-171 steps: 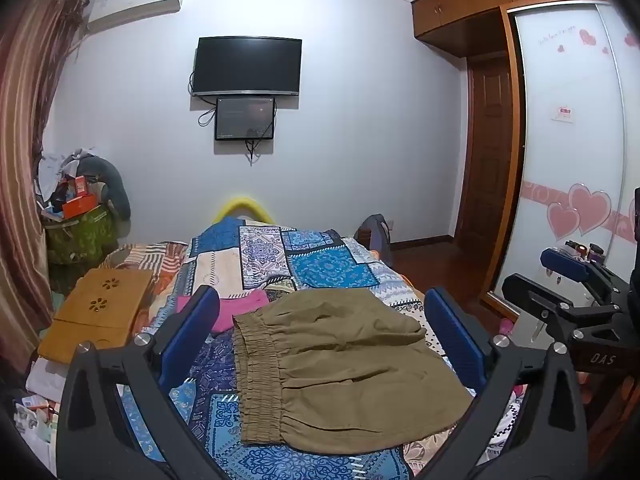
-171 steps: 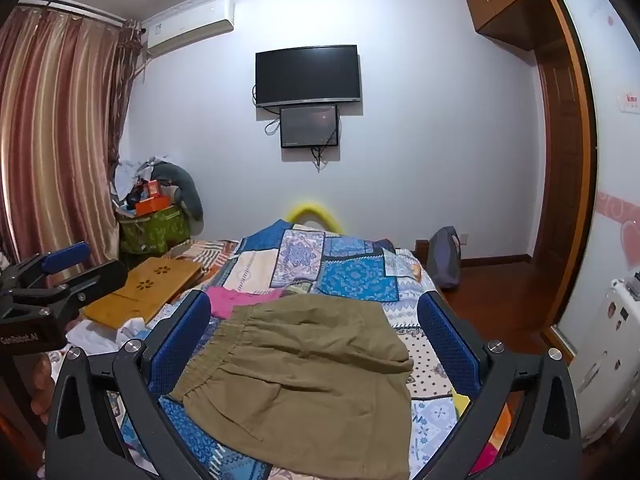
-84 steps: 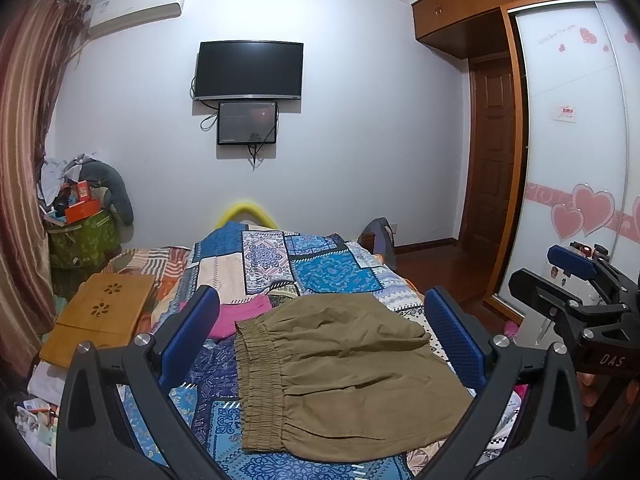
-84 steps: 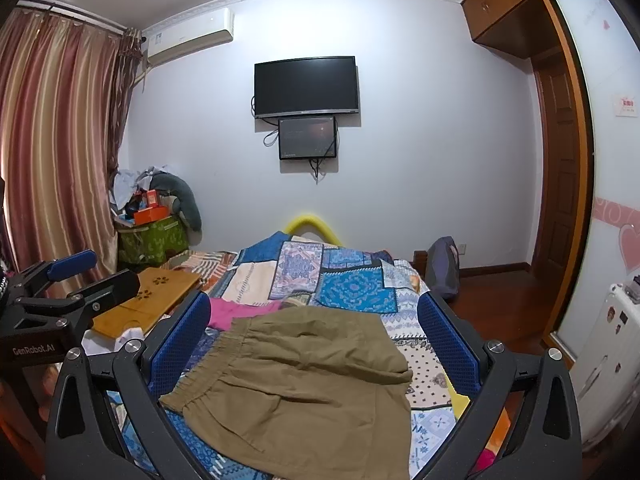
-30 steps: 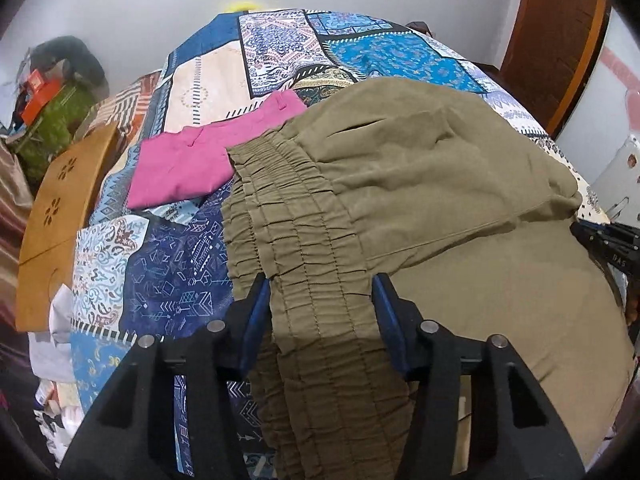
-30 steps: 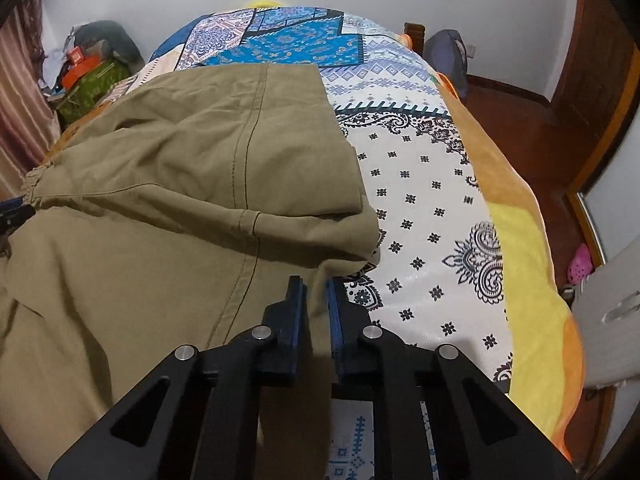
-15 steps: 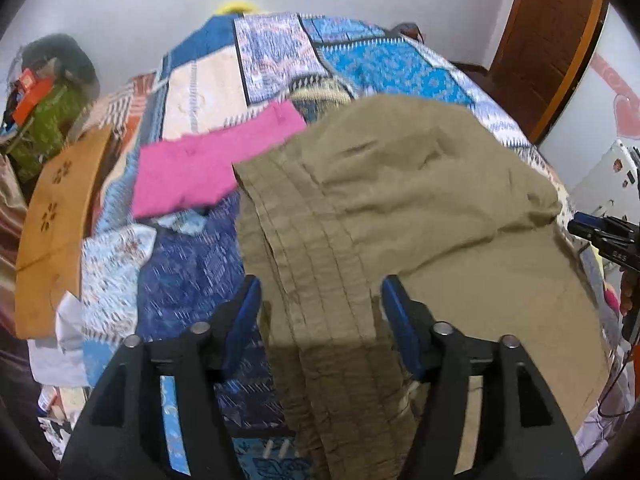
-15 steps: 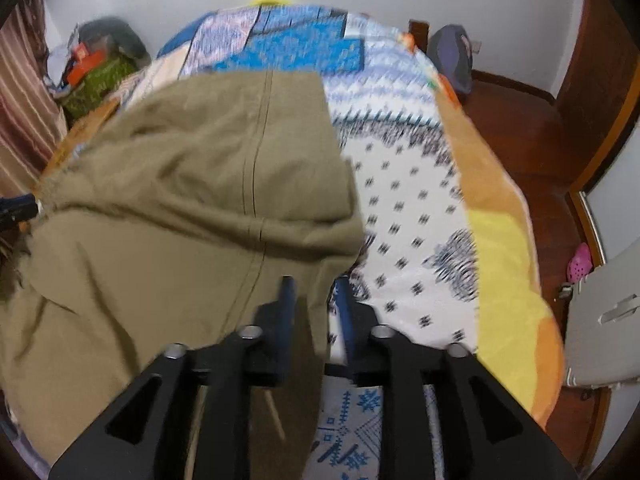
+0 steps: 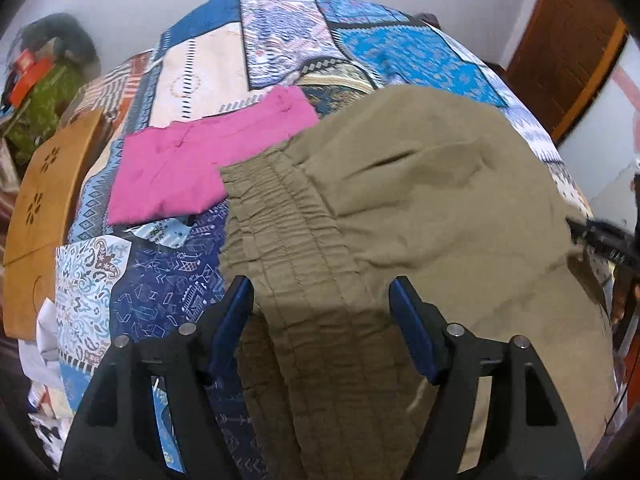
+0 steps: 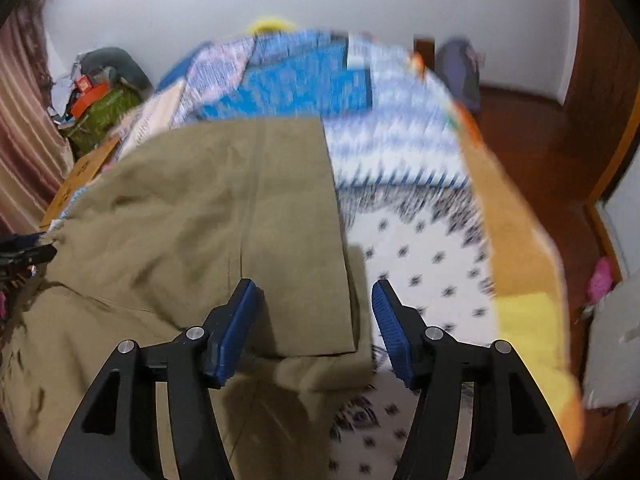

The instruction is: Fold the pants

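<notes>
Two grippers work the olive pants (image 9: 440, 208) on the patchwork bed (image 9: 280, 24): left gripper (image 9: 322, 320) opening over the waistband (image 9: 280, 216), right gripper (image 10: 314, 316) opening over the hem (image 10: 320, 344), neither pinching. Release both together, then lift clear so the fold stays flat.

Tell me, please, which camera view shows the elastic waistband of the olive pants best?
The left wrist view shows it best: the gathered waistband runs sharp and unobstructed from beside the pink cloth down between the opening left gripper. The right wrist view is blurred and shows only the pants' hem end, no waistband.
</notes>
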### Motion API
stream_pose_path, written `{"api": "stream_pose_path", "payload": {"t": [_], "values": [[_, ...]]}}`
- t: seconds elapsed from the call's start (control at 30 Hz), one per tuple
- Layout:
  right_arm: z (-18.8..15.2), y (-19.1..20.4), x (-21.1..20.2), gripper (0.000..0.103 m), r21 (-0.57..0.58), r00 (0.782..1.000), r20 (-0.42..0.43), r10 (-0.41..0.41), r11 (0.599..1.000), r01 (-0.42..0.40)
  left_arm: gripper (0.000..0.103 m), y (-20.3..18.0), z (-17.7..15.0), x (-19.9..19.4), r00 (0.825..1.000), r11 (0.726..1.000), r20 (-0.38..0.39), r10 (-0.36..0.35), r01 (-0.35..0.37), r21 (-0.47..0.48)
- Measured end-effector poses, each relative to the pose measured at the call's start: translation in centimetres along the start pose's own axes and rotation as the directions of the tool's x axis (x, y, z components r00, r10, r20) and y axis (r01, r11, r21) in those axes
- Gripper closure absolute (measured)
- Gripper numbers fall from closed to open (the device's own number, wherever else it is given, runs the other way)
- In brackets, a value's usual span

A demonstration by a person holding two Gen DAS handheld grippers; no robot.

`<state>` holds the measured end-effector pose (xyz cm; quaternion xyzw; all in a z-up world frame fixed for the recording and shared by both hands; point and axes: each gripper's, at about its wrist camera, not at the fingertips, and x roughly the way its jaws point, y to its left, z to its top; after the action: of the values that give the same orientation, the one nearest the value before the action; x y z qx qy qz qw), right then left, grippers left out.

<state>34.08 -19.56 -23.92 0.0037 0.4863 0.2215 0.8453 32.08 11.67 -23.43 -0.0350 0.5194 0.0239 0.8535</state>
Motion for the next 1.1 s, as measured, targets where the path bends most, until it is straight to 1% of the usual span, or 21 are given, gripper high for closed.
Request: {"api": "stream_pose_path", "payload": {"t": [0.03, 0.07, 0.1, 0.13, 0.17, 0.2, 0.3, 0.37, 0.4, 0.43, 0.5, 0.6, 0.67, 0.7, 0.73, 0.77, 0.83, 0.9, 0.97, 1.07, 1.1], "values": [[-0.2, 0.0, 0.4, 0.06, -0.003, 1.0, 0.007, -0.005, 1.0, 0.005, 0.032, 0.1, 0.0, 0.1, 1.0, 1.0, 0.006, 0.005, -0.005, -0.006], [-0.3, 0.3, 0.3, 0.063, -0.015, 1.0, 0.015, -0.014, 1.0, 0.015, 0.032, 0.2, 0.0, 0.1, 1.0, 1.0, 0.014, 0.014, -0.014, -0.009], [-0.2, 0.6, 0.1, 0.07, -0.035, 0.999, 0.019, -0.031, 0.999, 0.032, 0.033, 0.3, -0.1, 0.2, 1.0, 1.0, 0.02, 0.021, -0.021, -0.01], [-0.2, 0.8, 0.0, 0.075, -0.055, 0.998, 0.026, -0.057, 0.997, 0.058, 0.035, 0.4, -0.1, 0.3, 0.999, 1.0, 0.024, 0.029, -0.029, -0.007], [-0.2, 1.0, 0.0, 0.086, -0.074, 0.995, 0.031, -0.093, 0.993, 0.095, 0.037, 0.3, -0.1, 0.3, 0.999, 0.999, 0.028, 0.034, -0.034, -0.002], [-0.2, 1.1, 0.0, 0.091, -0.091, 0.993, 0.029, -0.112, 0.989, 0.115, 0.04, 0.3, -0.1, 0.2, 0.999, 0.999, 0.032, 0.038, -0.038, 0.004], [-0.1, 1.0, 0.0, 0.092, -0.107, 0.993, 0.03, -0.115, 0.987, 0.117, 0.048, -0.4, -0.3, -0.2, 0.996, 0.996, 0.055, 0.069, -0.072, 0.049], [-0.2, 1.2, 0.1, 0.092, -0.126, 0.99, 0.033, -0.135, 0.982, 0.138, 0.048, -0.8, -0.5, -0.5, 0.991, 0.989, 0.071, 0.116, -0.121, 0.08], [-0.3, 1.4, 0.2, 0.092, -0.141, 0.989, 0.036, -0.147, 0.979, 0.15, 0.048, -0.9, -0.6, -0.6, 0.989, 0.986, 0.073, 0.131, -0.138, 0.094], [-0.5, 1.2, 0.1, 0.092, -0.141, 0.988, 0.037, -0.15, 0.978, 0.153, 0.047, -0.8, -0.7, -0.6, 0.989, 0.986, 0.066, 0.133, -0.139, 0.095], [-0.8, 1.3, 0.4, 0.092, -0.152, 0.986, 0.032, -0.164, 0.974, 0.167, 0.047, -0.1, -0.7, -0.3, 0.993, 0.993, 0.047, 0.104, -0.107, 0.053], [-0.7, 1.5, 0.6, 0.092, -0.174, 0.984, 0.011, -0.18, 0.968, 0.179, 0.04, 1.0, -0.6, 0.0, 0.998, 0.998, 0.025, 0.059, -0.059, 0.0], [-0.3, 1.2, 0.5, 0.092, -0.164, 0.985, -0.016, -0.17, 0.973, 0.165, 0.039, 1.6, -0.6, -0.2, 1.0, 1.0, 0.006, 0.018, -0.018, -0.026], [0.0, 0.9, 0.3, 0.092, -0.151, 0.988, -0.032, -0.152, 0.978, 0.146, 0.038, 2.0, -0.5, -0.5, 1.0, 0.999, -0.005, -0.005, 0.005, -0.041], [0.2, 0.9, 0.2, 0.091, -0.142, 0.989, -0.044, -0.139, 0.981, 0.131, 0.038, 2.2, -0.5, -1.0, 1.0, 0.998, -0.008, -0.024, 0.024, -0.051], [0.4, 0.6, -0.2, 0.088, -0.13, 0.99, -0.064, -0.125, 0.985, 0.116, 0.038, 2.5, -0.5, -1.7, 0.999, 0.998, -0.001, -0.042, 0.042, -0.057], [0.7, 0.5, -0.8, 0.08, -0.12, 0.989, -0.079, -0.126, 0.986, 0.116, 0.037, 2.8, -0.5, -2.9, 1.0, 0.999, 0.027, -0.013, 0.015, -0.046], [1.2, 0.4, -2.0, 0.064, -0.114, 0.99, -0.058, -0.131, 0.986, 0.124, 0.034, 3.1, -0.1, -3.9, 0.998, 1.0, 0.056, 0.014, -0.012, -0.027], [1.9, 0.5, -3.5, 0.055, -0.113, 0.992, -0.006, -0.129, 0.985, 0.127, 0.031, 3.6, 0.6, -4.3, 0.997, 0.999, 0.076, 0.034, -0.032, -0.028], [3.4, 1.0, -4.7, 0.053, -0.121, 0.992, 0.038, -0.117, 0.985, 0.12, 0.029, 4.7, 2.3, -3.8, 0.996, 0.998, 0.08, 0.044, -0.04, -0.046], [4.0, 1.2, -4.8, 0.05, -0.123, 0.993, 0.047, -0.112, 0.985, 0.117, 0.029, 5.1, 2.8, -3.4, 0.996, 0.998, 0.079, 0.046, -0.042, -0.05]]}}
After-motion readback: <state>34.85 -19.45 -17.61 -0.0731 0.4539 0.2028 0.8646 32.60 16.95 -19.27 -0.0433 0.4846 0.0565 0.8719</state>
